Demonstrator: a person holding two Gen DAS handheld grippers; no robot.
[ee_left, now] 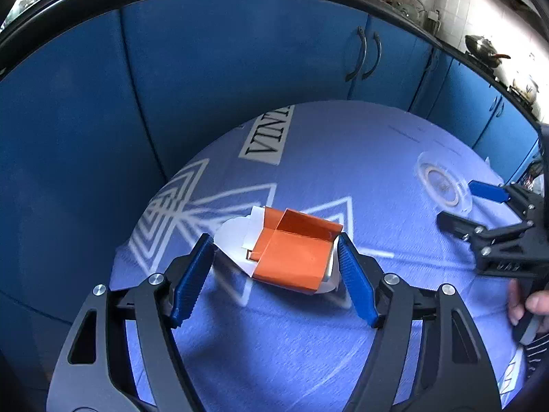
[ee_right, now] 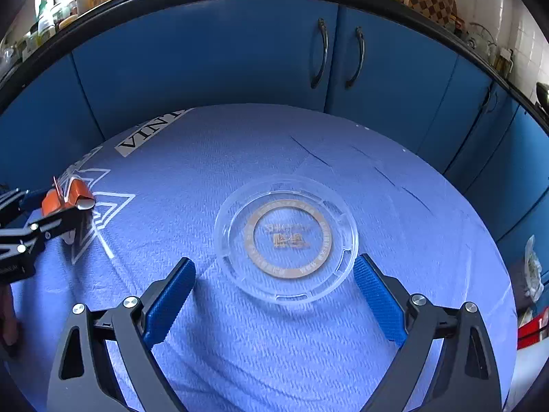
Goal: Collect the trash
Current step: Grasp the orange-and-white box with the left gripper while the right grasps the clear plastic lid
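Here, orange carton (ee_left: 295,257) between claw (ee_left: 274,240) pads.

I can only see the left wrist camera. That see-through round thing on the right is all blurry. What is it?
Observer: It's a clear plastic lid lying flat on the blue cloth, with a gold ring and gold print in its middle.
Operator: Is the other gripper holding it?
Observer: No. The right gripper is open, with one finger on each side of the lid and a gap on the left side.
Operator: Is there more trash I can't see?
Observer: Maybe. Something white and crumpled sits past the cloth's right edge, but I can't tell what it is.
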